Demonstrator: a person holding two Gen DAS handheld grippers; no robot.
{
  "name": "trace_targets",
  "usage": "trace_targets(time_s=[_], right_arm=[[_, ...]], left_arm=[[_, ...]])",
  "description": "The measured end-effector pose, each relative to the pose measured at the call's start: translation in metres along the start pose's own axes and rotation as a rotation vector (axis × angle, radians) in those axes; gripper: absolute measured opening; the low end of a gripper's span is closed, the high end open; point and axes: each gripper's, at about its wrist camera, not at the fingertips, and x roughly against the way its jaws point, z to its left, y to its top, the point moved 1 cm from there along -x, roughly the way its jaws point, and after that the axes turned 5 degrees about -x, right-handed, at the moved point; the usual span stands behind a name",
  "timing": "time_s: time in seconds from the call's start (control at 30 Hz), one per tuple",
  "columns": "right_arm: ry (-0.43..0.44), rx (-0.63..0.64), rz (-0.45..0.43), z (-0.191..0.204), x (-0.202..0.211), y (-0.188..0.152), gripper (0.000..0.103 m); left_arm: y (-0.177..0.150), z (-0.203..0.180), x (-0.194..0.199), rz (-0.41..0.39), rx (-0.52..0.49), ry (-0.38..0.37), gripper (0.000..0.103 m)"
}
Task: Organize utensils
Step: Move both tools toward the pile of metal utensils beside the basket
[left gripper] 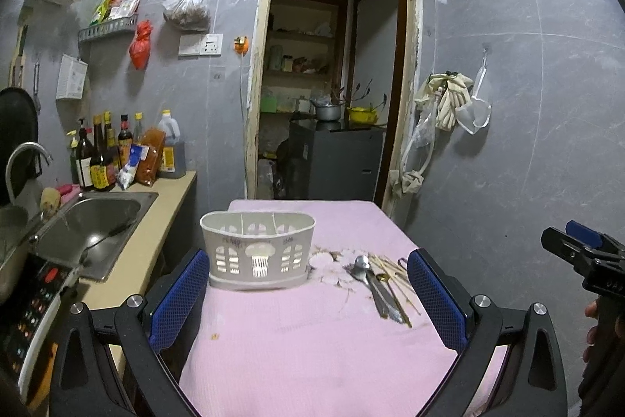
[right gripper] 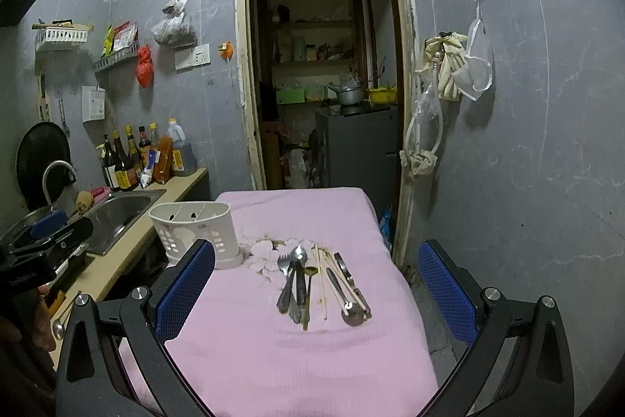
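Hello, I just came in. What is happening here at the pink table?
A person holds two grippers above a table with a pink cloth. The left gripper and the right gripper are both open and hold nothing. A pile of utensils (spoons, a fork, chopsticks) lies loose on the cloth. The white caddy beside the pile looks empty, so the sorting seems not yet begun.

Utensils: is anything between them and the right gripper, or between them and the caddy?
Nothing visible. The right gripper is open, with only bare pink cloth before the utensils. The caddy stands just left of them, top open, nothing between.
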Motion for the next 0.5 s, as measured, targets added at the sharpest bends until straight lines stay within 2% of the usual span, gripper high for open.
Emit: trace_targets(time_s=[0.27,0.5], right_arm=[[0.005,0.005,-0.005,-0.015,-0.029,0.019,0.102],[0.040,0.023,0.037,-0.043,-0.098,0.037,0.102]], left_arm=[[0.016,-0.011,-0.033,-0.003,0.014,-0.011,0.102],[0.025,-0.030,-0.086,0.012,0.012,0.020,0.102]])
